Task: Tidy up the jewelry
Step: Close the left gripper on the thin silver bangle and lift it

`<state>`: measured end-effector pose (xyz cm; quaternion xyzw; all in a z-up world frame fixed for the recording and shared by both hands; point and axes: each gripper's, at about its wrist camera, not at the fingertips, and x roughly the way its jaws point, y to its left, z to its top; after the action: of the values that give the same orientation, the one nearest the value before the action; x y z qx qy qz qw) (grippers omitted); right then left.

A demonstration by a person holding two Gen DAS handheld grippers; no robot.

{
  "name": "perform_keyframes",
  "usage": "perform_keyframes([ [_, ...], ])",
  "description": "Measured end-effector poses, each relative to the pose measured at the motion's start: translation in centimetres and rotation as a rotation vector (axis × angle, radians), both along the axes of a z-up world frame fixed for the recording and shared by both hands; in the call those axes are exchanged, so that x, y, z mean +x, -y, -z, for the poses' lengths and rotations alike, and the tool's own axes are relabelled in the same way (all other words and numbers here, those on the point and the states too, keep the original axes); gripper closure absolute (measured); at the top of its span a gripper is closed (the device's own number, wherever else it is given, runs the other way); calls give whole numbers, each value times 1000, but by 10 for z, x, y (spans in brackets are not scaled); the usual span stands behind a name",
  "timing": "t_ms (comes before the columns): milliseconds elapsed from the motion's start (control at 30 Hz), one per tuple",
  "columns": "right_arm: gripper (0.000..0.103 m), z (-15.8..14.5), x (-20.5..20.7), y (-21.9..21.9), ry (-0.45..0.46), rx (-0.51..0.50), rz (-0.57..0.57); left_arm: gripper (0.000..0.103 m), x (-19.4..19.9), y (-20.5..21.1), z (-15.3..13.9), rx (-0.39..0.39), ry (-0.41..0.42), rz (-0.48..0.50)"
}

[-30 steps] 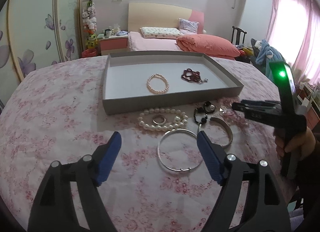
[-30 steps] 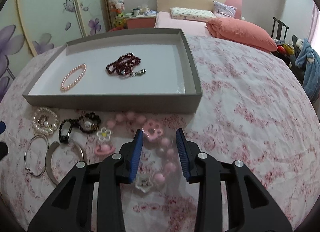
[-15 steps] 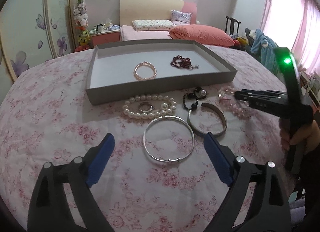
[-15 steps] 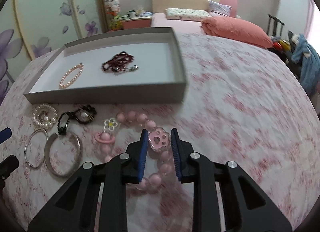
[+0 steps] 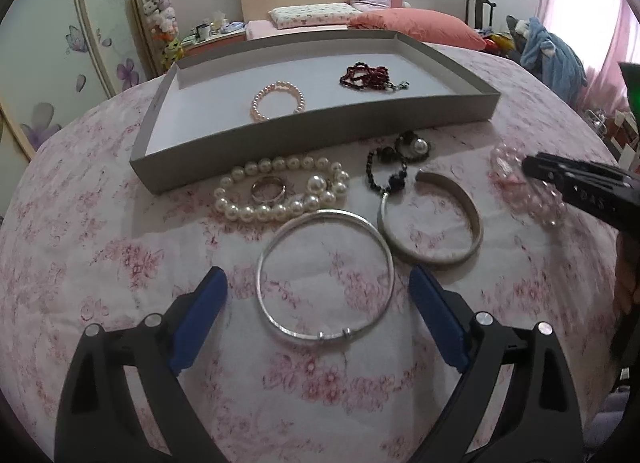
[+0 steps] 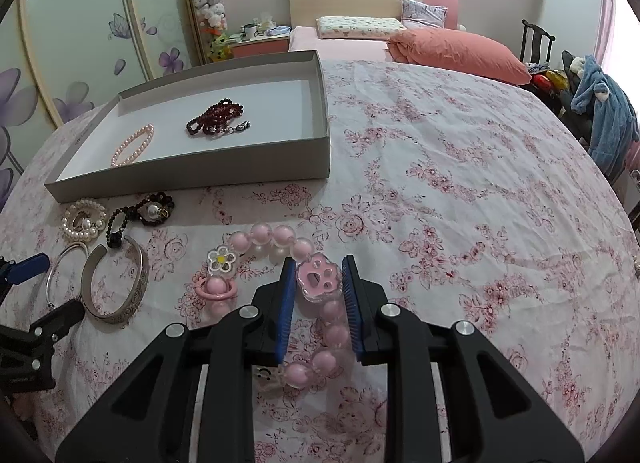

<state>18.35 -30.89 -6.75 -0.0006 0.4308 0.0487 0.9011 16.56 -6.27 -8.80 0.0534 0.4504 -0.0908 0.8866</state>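
Observation:
A grey tray [image 5: 320, 131] [image 6: 200, 173] holds a pink pearl bracelet [image 5: 278, 99] and a dark red bead bracelet [image 5: 368, 77]. In front of it lie a white pearl necklace [image 5: 280, 191] around a ring [image 5: 268, 189], a black bead bracelet [image 5: 394, 165], a silver cuff [image 5: 436, 219] and a thin silver bangle [image 5: 324, 275]. My left gripper [image 5: 318, 317] is open, its fingers either side of the bangle's near part. My right gripper [image 6: 316, 295] is shut on the pink bead bracelet [image 6: 280, 239] at its paw charm, lifted slightly.
The floral tablecloth [image 6: 460, 183] covers the round table. A bed with a pink quilt [image 6: 456, 51] stands behind, a chair with blue clothes [image 6: 604, 115] at the right, wardrobe doors [image 6: 80, 43] at the left.
My right gripper closed on the pink bracelet's paw charm and raised it. My left gripper moved forward over the silver bangle and stayed open.

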Motion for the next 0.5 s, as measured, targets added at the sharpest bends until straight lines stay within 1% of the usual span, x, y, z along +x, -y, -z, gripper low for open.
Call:
perform_keyframes([
  [33,79,0,0,0,0,1,0,16,2,-1,0,-1,3,-10],
  [67,78,0,0,0,0,1,-3,23,2,-1,-1,-1,8,-15],
  [100,78,0,0,-2,0,1,-6,28,2,-2,-2,-2,12,-17],
  [167,78,-1,0,-4,-1,0,-17,34,1,-7,-3,2,18,-20],
  [367,78,-1,-1,-20,-3,6,-60,34,-5,-35,-5,10,14,-54],
  [500,78,-1,0,-27,-1,3,-73,30,-9,-47,-6,9,14,-63],
])
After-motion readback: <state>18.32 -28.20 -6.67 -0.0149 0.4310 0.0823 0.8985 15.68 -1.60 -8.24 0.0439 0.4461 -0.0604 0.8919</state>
